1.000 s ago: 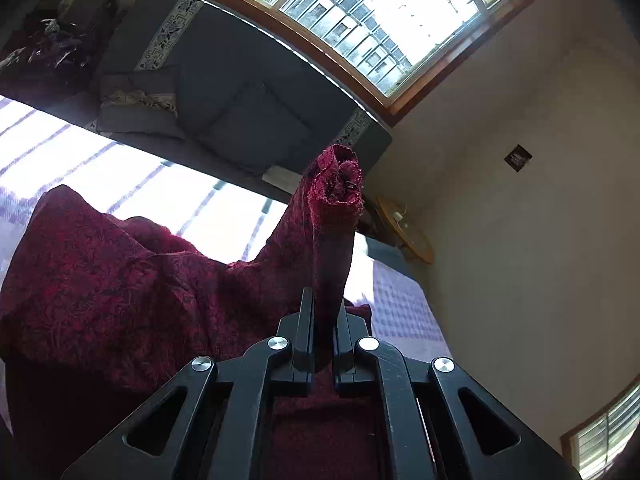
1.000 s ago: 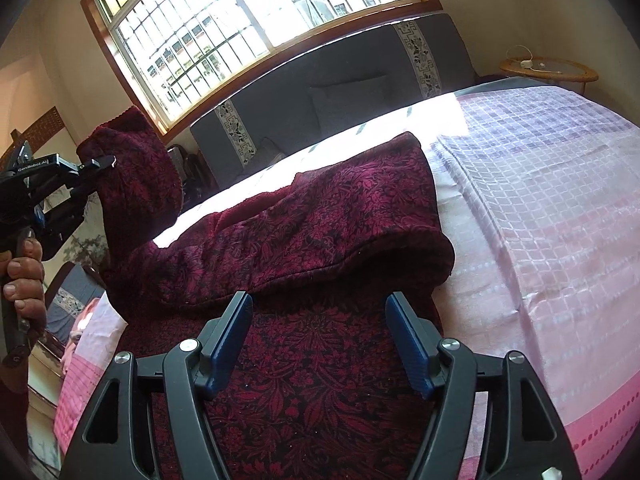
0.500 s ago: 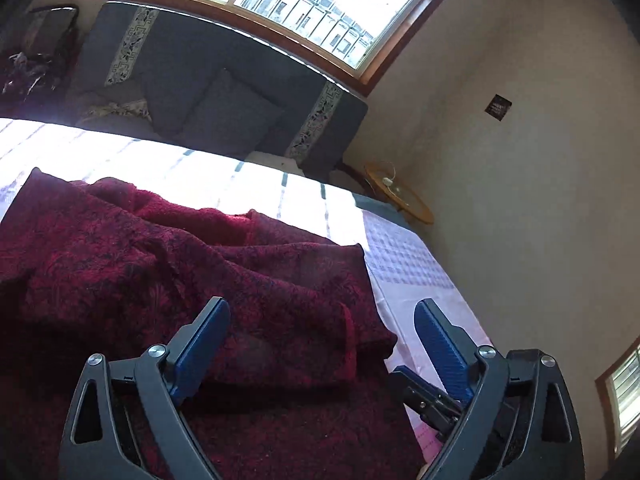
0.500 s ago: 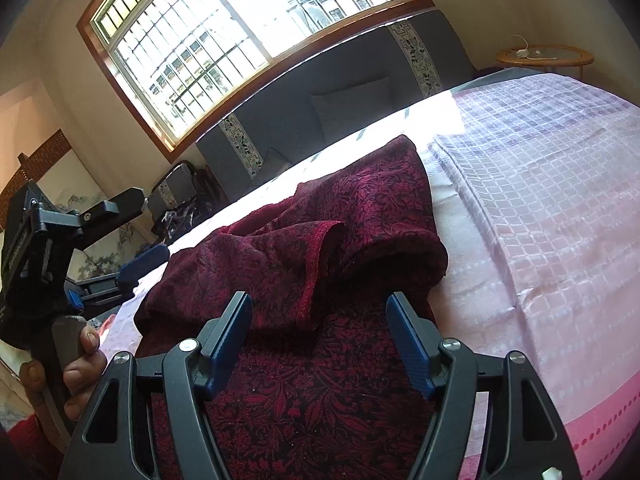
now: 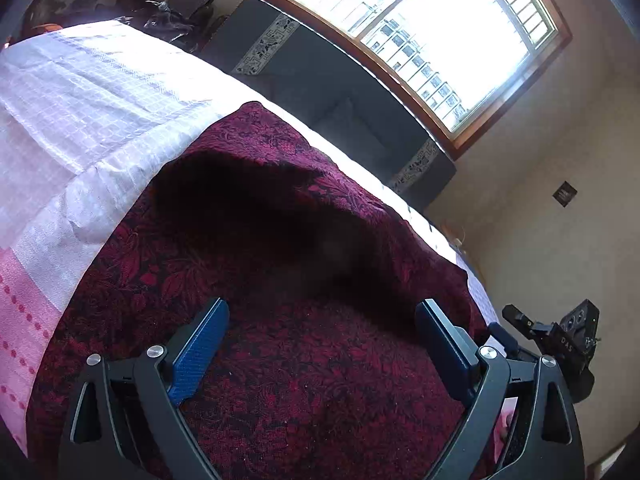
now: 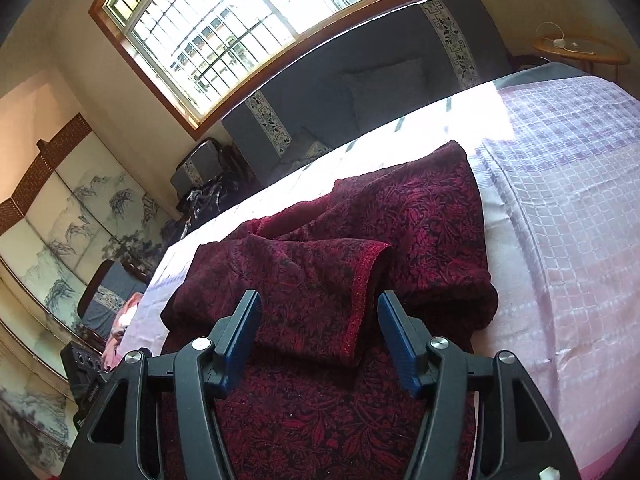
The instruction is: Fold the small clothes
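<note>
The left hand-held gripper point(image 5: 322, 338) gaped empty over the maroon garment point(image 6: 400, 216); the right hand-held gripper point(image 6: 318, 334) was closing around its hemmed fold point(image 6: 360, 280), pads not touching.

Left wrist view: big dark shadow across the middle of the garment point(image 5: 320, 360), pattern and folds unreadable there. Garment's near edge cut by the bottom frame and hidden behind the left gripper point(image 5: 322, 340) body. Right gripper point(image 5: 556, 340) only partly seen at the right edge, behind the left gripper's arm; its fingers not readable here. Bed point(image 5: 80, 120) cut off at the left and lower-left. Right wrist view: the garment's near part runs under the gripper frame and out of the bottom edge. Sleeve point(image 6: 340, 280) covers the layers beneath; what lies under it can't be told. Small items on the side table point(image 6: 576, 46) too small to identify. Clutter beside the sofa point(image 6: 360, 92) dark, indistinct.
</note>
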{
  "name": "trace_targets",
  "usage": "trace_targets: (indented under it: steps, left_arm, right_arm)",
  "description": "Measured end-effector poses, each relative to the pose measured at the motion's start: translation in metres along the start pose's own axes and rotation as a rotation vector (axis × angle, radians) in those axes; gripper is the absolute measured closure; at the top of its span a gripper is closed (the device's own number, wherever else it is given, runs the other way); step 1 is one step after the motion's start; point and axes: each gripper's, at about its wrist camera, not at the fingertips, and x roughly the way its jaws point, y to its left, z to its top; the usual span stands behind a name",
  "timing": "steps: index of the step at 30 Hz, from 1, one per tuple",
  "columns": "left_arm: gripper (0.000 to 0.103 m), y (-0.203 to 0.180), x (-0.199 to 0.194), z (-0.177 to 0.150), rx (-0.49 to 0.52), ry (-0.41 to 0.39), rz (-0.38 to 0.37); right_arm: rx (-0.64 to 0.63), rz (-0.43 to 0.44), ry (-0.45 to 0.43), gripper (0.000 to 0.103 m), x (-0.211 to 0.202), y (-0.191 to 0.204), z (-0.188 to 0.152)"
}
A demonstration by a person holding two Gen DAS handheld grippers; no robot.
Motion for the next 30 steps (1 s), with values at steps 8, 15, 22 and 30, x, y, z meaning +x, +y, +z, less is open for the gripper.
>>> trace_targets:
  steps: [8, 15, 22, 30]
  left_arm:
    - [0.009, -0.005, 0.007, 0.002, 0.02, 0.017, 0.015]
    - [0.009, -0.007, 0.009, 0.003, 0.022, 0.021, 0.022]
    - [0.008, -0.01, 0.011, 0.003, 0.027, 0.026, 0.029]
    - [0.008, -0.012, 0.013, 0.003, 0.031, 0.03, 0.035]
  right_arm:
    - [0.048, -0.126, 0.176, 0.091, 0.064, -0.01, 0.002]
    - [-0.018, -0.126, 0.051, 0.095, 0.029, 0.015, 0.034]
    - [-0.081, -0.18, 0.023, 0.095, 0.019, 0.012, 0.068]
    - [-0.004, -0.194, 0.081, 0.095, 0.044, -0.031, 0.045]
